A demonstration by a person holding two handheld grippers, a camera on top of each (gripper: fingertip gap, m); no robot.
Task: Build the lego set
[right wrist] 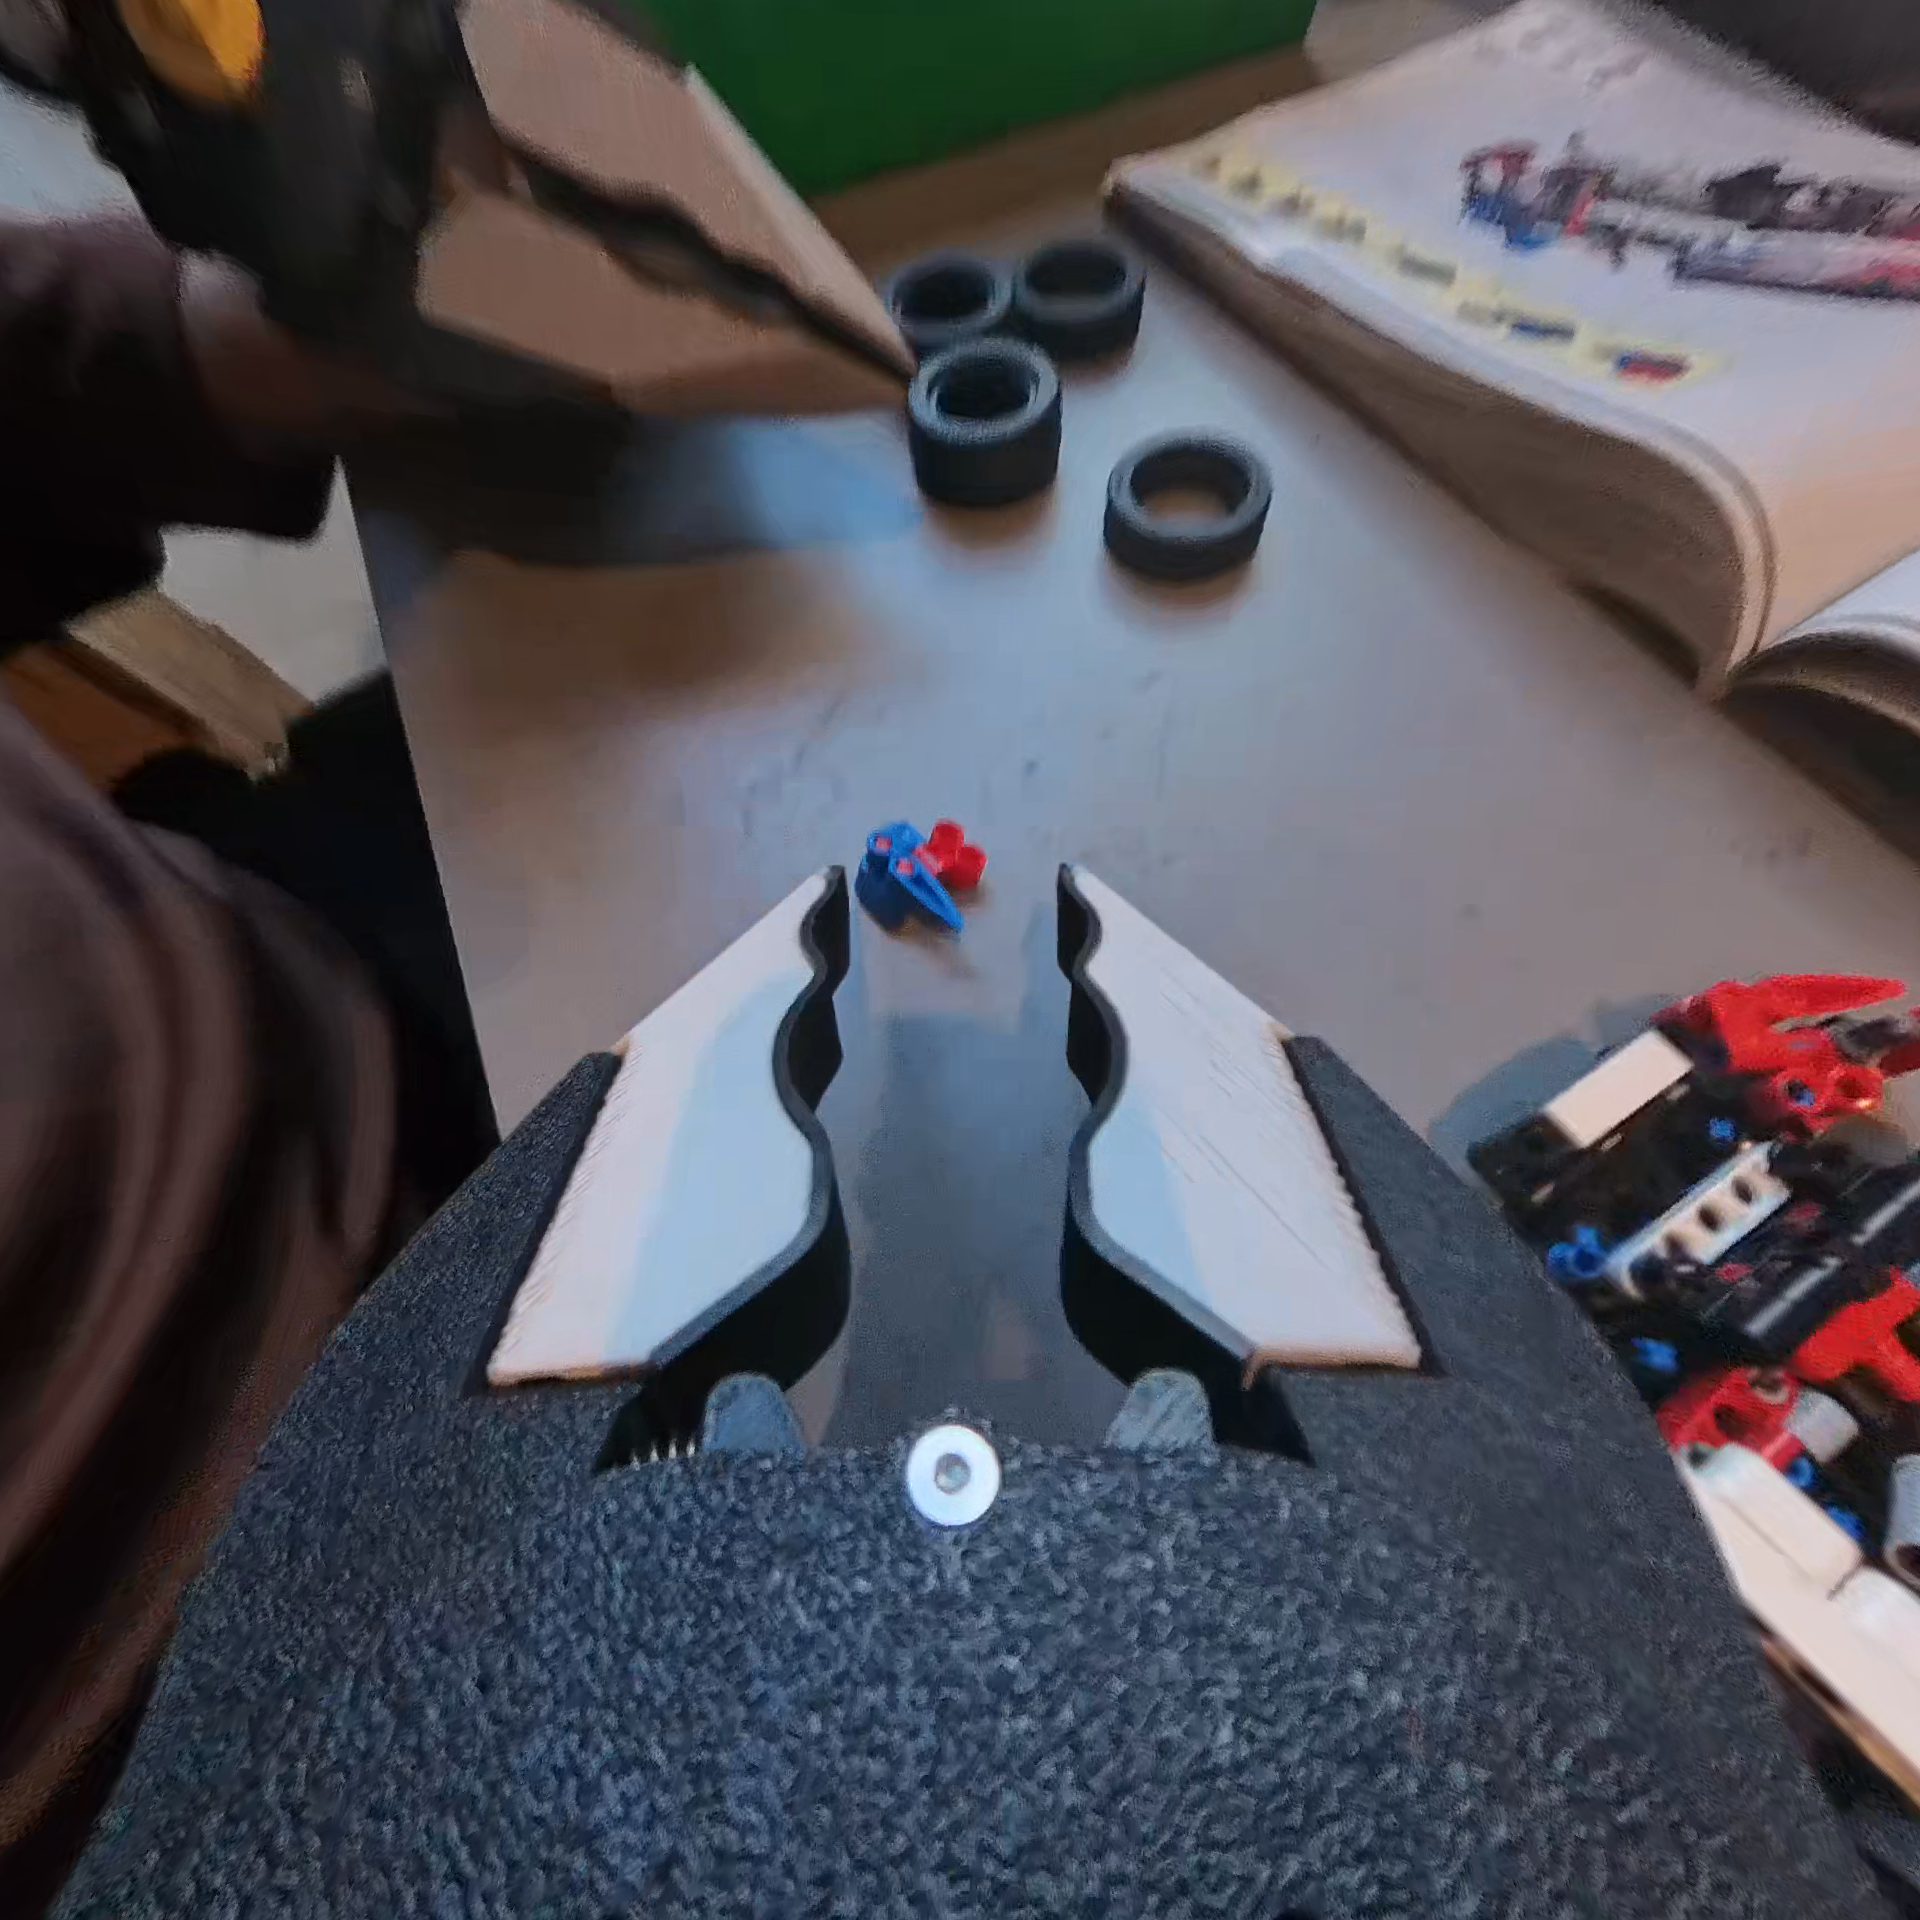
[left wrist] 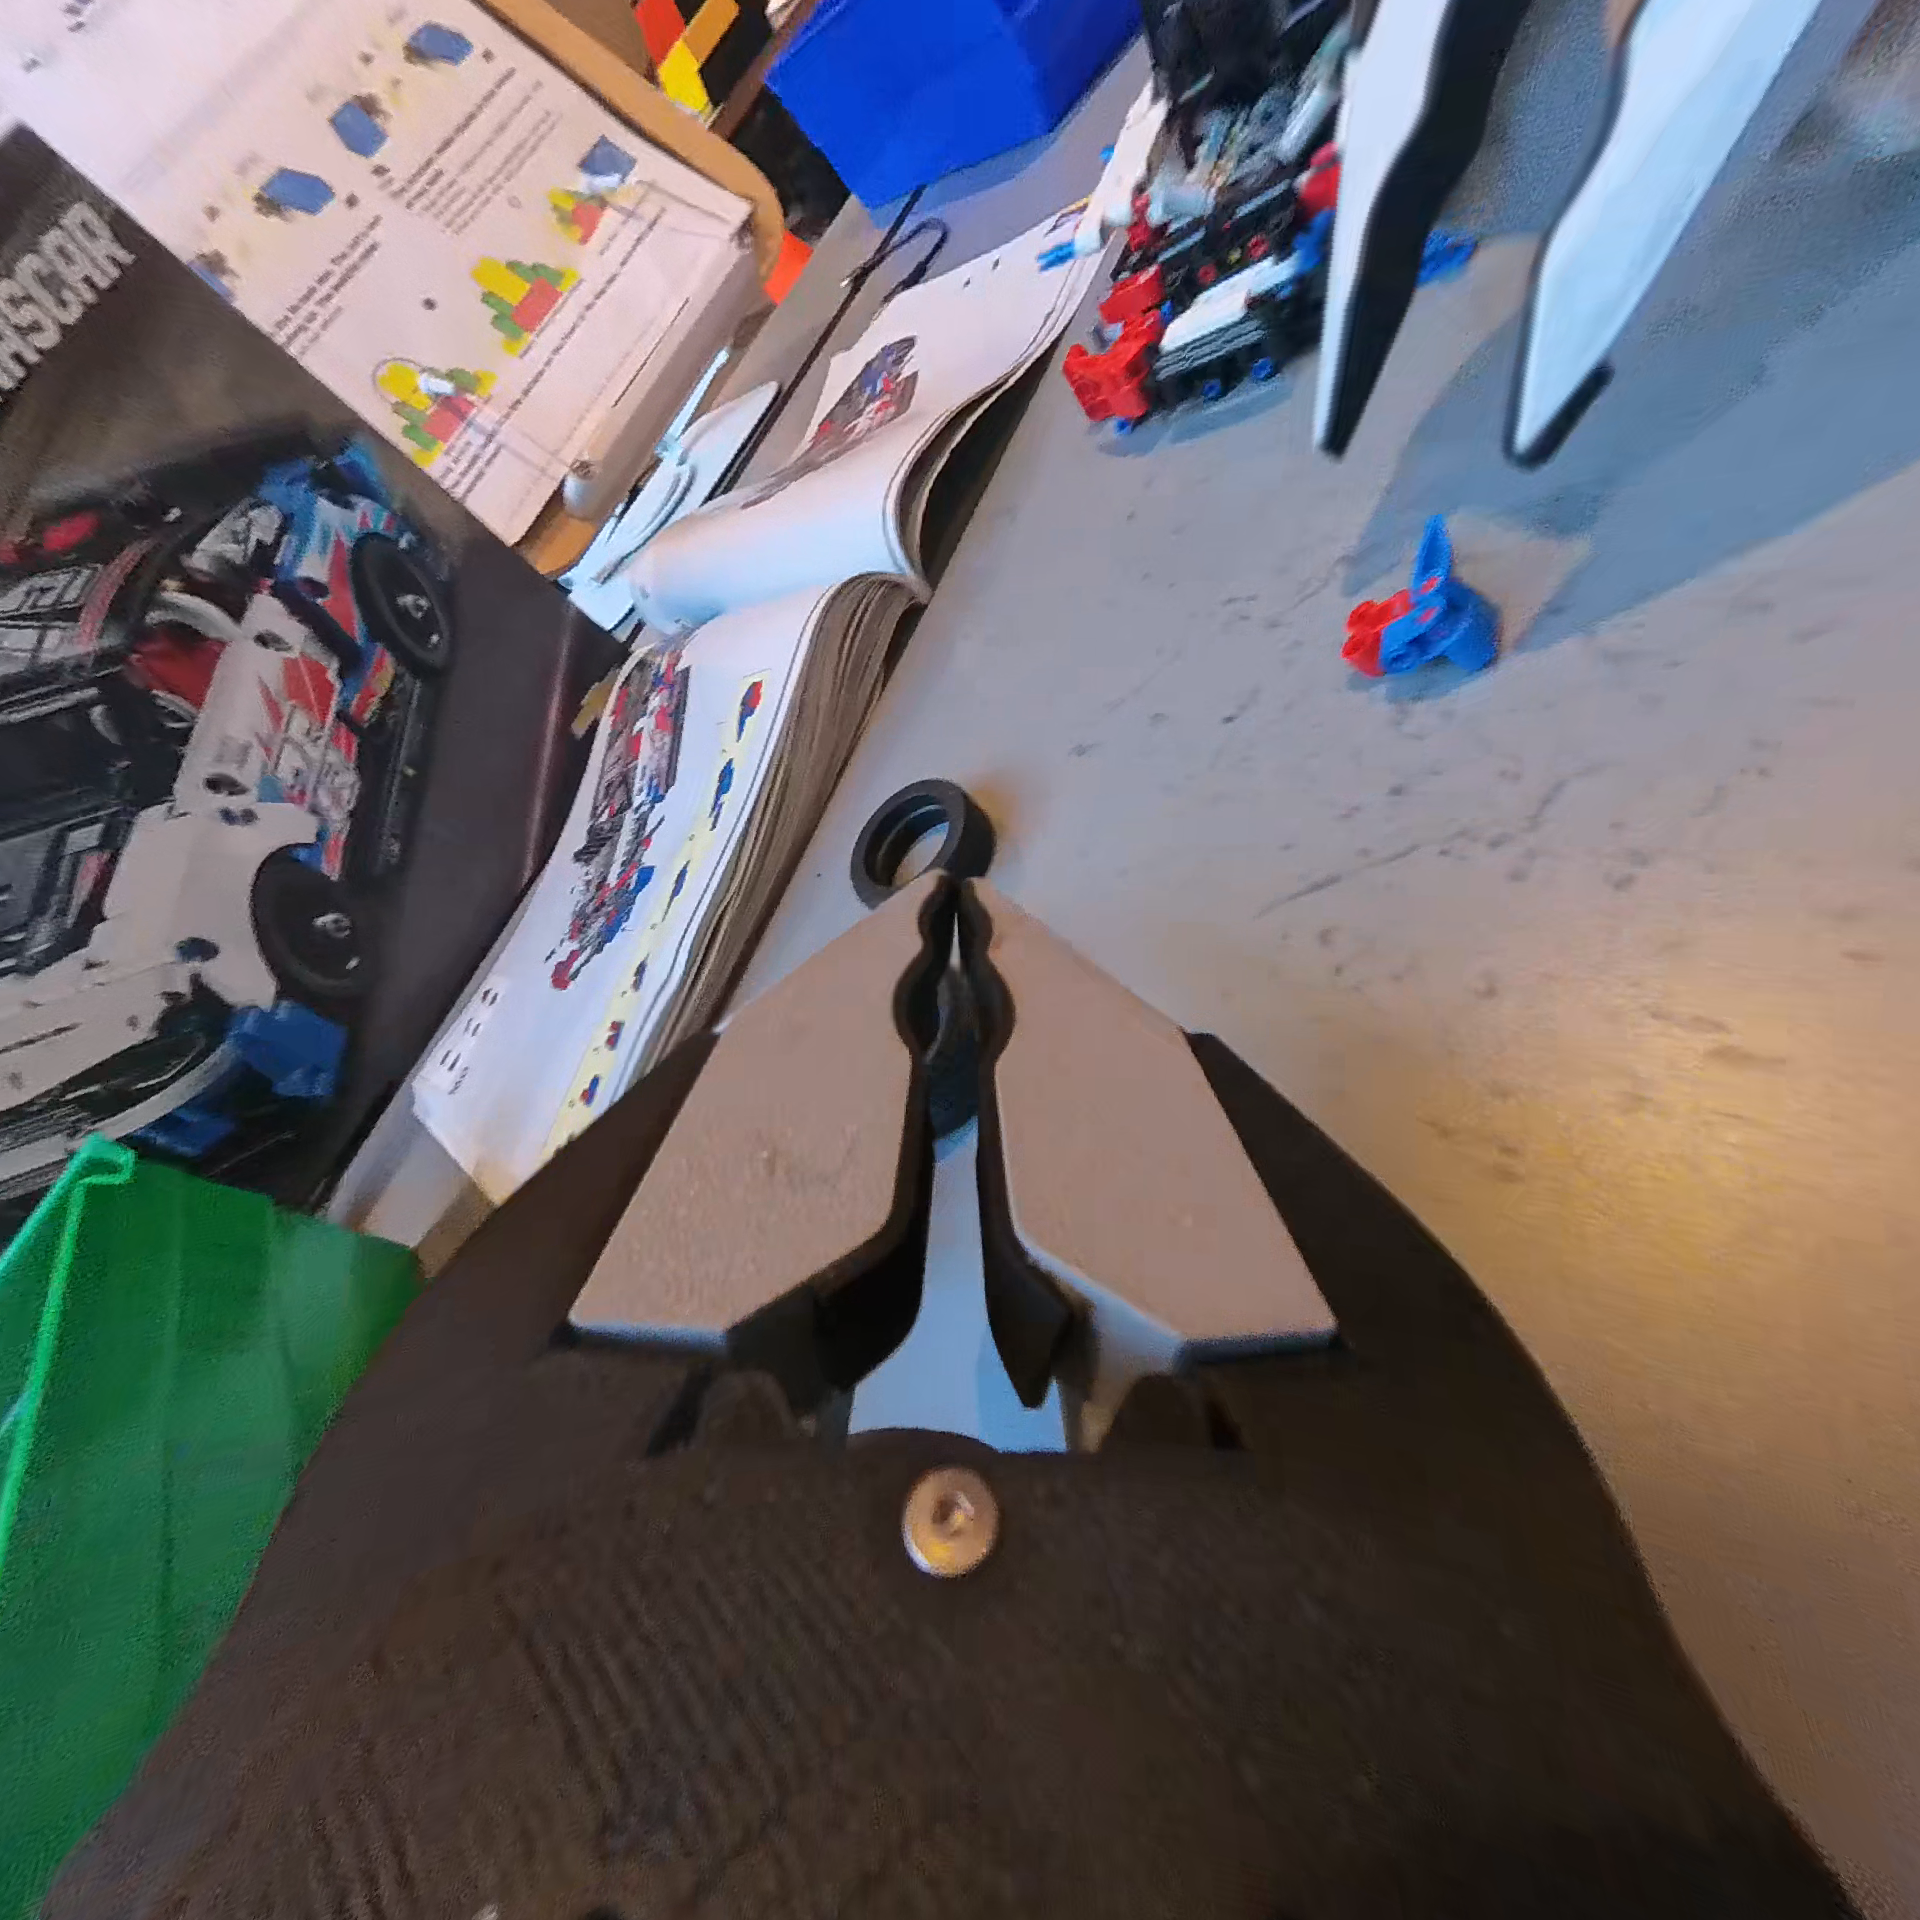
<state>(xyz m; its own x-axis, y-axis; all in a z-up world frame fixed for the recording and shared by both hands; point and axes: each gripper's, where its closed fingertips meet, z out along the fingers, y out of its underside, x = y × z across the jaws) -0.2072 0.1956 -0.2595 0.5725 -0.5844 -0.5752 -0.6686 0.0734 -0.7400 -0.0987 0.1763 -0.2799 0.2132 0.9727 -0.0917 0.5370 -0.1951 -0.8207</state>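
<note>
Small blue-and-red lego piece [right wrist: 918, 871] lies on the grey table [right wrist: 1299, 831], just ahead of the right gripper [right wrist: 948, 883]; its fingers are spread, empty. Partly built car [right wrist: 1766, 1226] at right, cut off by the frame edge. Left gripper [left wrist: 954, 886]: fingers pressed together, tips over a black tyre [left wrist: 914, 836]; whether they pinch it is hidden. Four tyres show in the right wrist view; instruction booklet [right wrist: 1507, 343] blurred.

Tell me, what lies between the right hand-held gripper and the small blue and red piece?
Only bare grey table, in the right wrist view: the blue and red piece lies just beyond the open right hand-held gripper.
</note>
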